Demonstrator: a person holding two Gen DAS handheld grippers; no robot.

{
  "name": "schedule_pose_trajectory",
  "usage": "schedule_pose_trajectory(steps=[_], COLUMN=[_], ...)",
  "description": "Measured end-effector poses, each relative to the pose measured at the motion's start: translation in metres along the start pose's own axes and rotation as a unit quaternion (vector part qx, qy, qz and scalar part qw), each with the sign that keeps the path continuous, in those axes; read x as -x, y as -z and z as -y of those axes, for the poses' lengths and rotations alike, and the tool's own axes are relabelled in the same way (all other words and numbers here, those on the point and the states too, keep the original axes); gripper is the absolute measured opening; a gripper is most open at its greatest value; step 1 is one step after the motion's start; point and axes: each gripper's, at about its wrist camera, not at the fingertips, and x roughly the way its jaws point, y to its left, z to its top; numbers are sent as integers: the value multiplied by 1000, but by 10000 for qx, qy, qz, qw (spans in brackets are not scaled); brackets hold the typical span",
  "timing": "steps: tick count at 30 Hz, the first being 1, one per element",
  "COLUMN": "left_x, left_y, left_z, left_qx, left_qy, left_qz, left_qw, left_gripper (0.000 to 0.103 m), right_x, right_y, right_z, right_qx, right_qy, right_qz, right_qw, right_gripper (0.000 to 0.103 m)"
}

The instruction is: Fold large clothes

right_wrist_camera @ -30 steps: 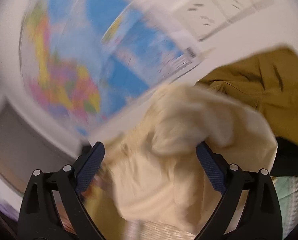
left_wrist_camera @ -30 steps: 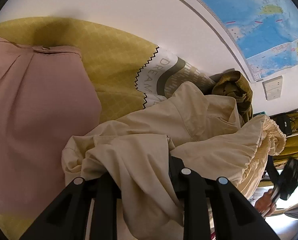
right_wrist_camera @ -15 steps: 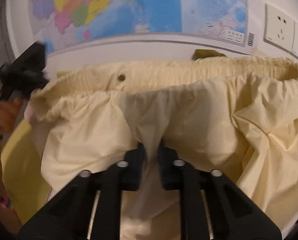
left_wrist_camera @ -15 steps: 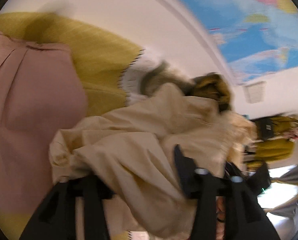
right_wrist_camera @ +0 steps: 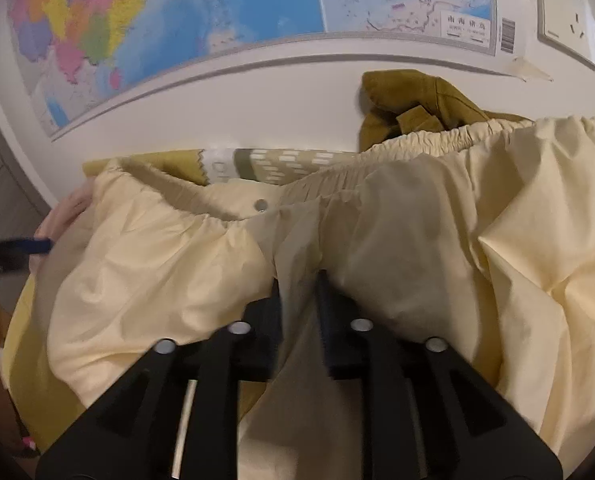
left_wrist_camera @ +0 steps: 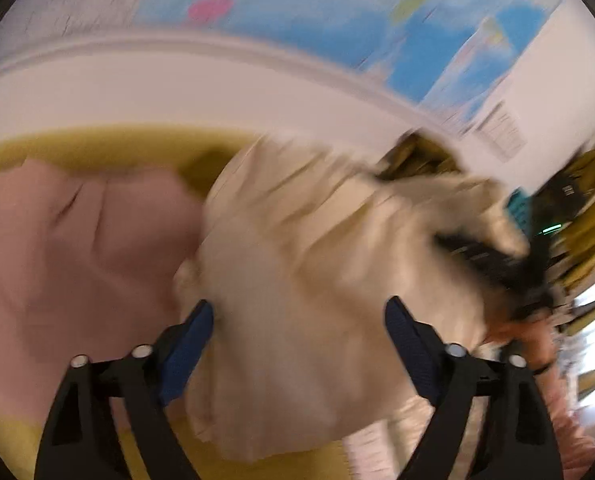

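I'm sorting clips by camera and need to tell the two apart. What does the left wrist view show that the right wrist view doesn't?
Only the left wrist view shows the pink garment lying left of the cream one, and the left gripper with jaws opening wide. Only the right wrist view shows the wall socket, a snap button by the elastic waistband, and the right gripper with cream cloth between its fingers. Both show the cream garment, the olive garment, the wall map and the yellow cover.
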Motion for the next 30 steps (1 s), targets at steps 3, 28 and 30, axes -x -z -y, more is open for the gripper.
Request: schedule_pose_trajectory(steps=[3,28,30], left_x=[6,46,46], left_y=[21,90,104], left_z=[-14,38,32], left_qx=[77,-38,87], left_qy=[-34,504,699], left_qz=[204,492,371], left_qw=[9998,9975,9968], left_gripper=[81,23,23], right_x=[51,220,233], right_y=[15,136,153], right_z=[5,91,105], right_qx=[4,-1162,-1392], right_qy=[-320,-889,-700], right_qz=[574,1739,1644], right_qw=[9978,9738,9740], right_gripper=[72,13,12])
